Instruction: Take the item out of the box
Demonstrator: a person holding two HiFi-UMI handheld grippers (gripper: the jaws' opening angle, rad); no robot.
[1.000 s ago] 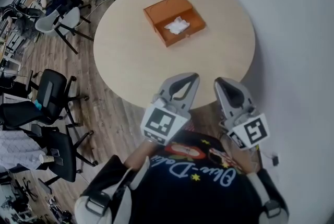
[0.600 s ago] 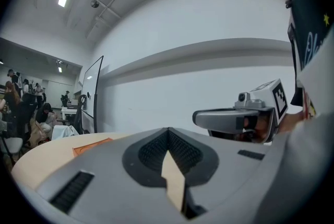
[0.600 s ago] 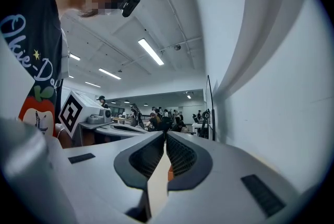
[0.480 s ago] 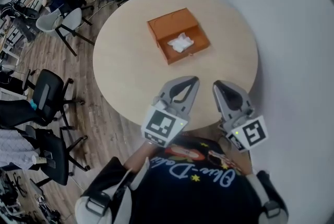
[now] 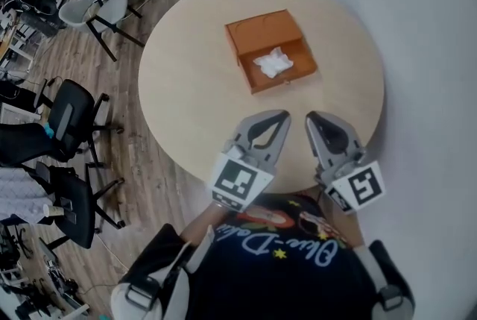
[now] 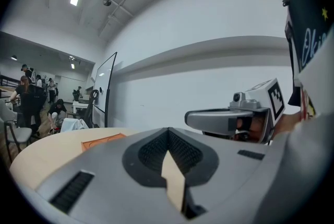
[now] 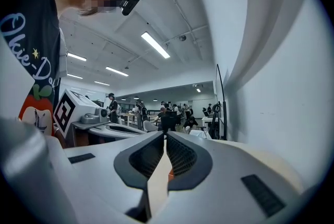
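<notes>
Box: an orange box (image 5: pixel 261 33) sits on the round tabletop (image 5: pixel 190 87), towards the far side. Its open compartment faces up on the side nearer the person.
Item: a crumpled white item (image 5: pixel 273 63) lies inside that open compartment, fully within the walls. Nothing touches it.
Left gripper: the left gripper (image 5: pixel 277 117) hangs over the near edge of the tabletop, close to the person's chest and well apart from the box. Its fingers are pressed together at the tips with nothing between them; the left gripper view shows only tabletop through the gap behind the tips.
Right gripper: the right gripper (image 5: pixel 311 118) is just beside the left one, also at the near edge. Its fingers are closed to a thin slit and are empty.
Done: by the look of it, only the opening; the compartment is exposed and the item is reachable from above.
Left: the whole removal. As I judge it, one gripper has to reach across to the box, spread its fingers, pinch the item and lift it clear of the walls.
Progress: at the very start, with the approach not yet made.
</notes>
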